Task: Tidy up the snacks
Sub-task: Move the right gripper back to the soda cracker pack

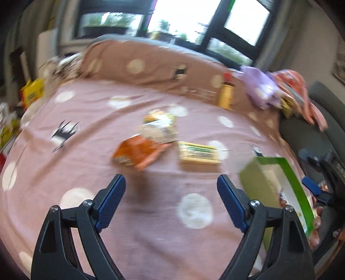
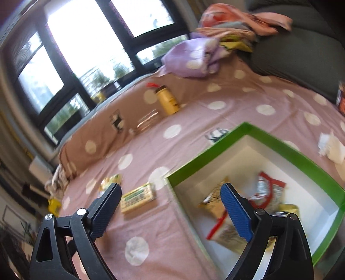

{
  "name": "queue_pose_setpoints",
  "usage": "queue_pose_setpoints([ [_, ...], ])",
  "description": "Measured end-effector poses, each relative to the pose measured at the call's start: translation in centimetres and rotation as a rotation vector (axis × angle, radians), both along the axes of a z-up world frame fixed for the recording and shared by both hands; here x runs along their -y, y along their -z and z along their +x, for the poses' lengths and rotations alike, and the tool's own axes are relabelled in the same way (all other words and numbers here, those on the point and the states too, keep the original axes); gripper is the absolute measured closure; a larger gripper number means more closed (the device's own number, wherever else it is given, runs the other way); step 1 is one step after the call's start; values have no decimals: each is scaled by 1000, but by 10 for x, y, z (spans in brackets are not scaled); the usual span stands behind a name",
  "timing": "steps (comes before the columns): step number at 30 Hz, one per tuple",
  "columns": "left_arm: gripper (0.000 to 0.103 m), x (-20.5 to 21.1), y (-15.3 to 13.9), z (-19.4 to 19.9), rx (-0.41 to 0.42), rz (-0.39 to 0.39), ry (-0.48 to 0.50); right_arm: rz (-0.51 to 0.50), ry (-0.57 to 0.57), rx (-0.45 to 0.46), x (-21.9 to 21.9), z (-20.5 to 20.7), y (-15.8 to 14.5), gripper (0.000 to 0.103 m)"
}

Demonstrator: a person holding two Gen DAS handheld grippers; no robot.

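Left gripper (image 1: 171, 186): jaws spread wide, nothing between them, above bare pink bedspread (image 1: 86, 120). Blue pads (image 1: 113, 197) face inward.

Right gripper (image 2: 170, 199): jaws spread wide, empty, straddling the near corner of the green box (image 2: 207, 155); one finger over the bedspread, the other over the box interior.

Green box: open-topped, white inside, on the bedspread; seen at right in the left view (image 1: 271, 165).

Box contents: one yellow-and-red packet (image 2: 217, 219), one red-and-white packet (image 2: 269, 189), a further yellow packet (image 2: 289, 207) partly hidden behind the finger.

Loose snacks on bedspread, left of the box:
- yellow-green bar (image 1: 199, 154), flat, nearest the box, also in the right view (image 2: 138, 197);
- orange packet (image 1: 138, 153), touching and partly under the next;
- white-green packet (image 1: 160, 127), blurred.

Yellow bottle (image 2: 167, 100), red cap, beside the brown pillow (image 1: 151, 64).

Purple cloth (image 2: 194, 56) and pink cloth (image 2: 241, 19), heaped at the far edge near a grey cushion (image 2: 301, 53).

White tissue (image 2: 332, 148), right of the box.
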State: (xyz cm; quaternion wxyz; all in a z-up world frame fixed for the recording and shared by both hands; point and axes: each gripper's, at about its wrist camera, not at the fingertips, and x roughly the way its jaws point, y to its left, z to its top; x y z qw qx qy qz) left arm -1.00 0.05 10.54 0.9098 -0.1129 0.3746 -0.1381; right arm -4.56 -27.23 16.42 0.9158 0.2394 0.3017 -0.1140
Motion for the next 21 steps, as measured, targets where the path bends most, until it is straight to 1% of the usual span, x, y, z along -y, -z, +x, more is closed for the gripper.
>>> queue_pose_setpoints([
  [1,16,-10,3,2,-9,-2,-35,-10,-14,-8,-6,3,1,10],
  [4,16,-26,9,8,-16,0,-100,-42,-54,-46,-26,15,8,10],
  [6,16,-34,13,11,-38,10,-130,-86,-70,-83,-39,23,14,10],
  [8,16,-44,18,13,-61,1,-158,-124,-81,-116,-50,29,19,10],
  [11,16,-53,20,12,-73,-17,-190,-153,-109,-150,-64,35,27,10],
  [16,16,-62,26,18,-103,-5,-222,-168,-149,-199,-79,46,40,10],
  [21,16,-73,31,22,-136,-23,-245,-178,-178,-229,-90,55,46,10],
])
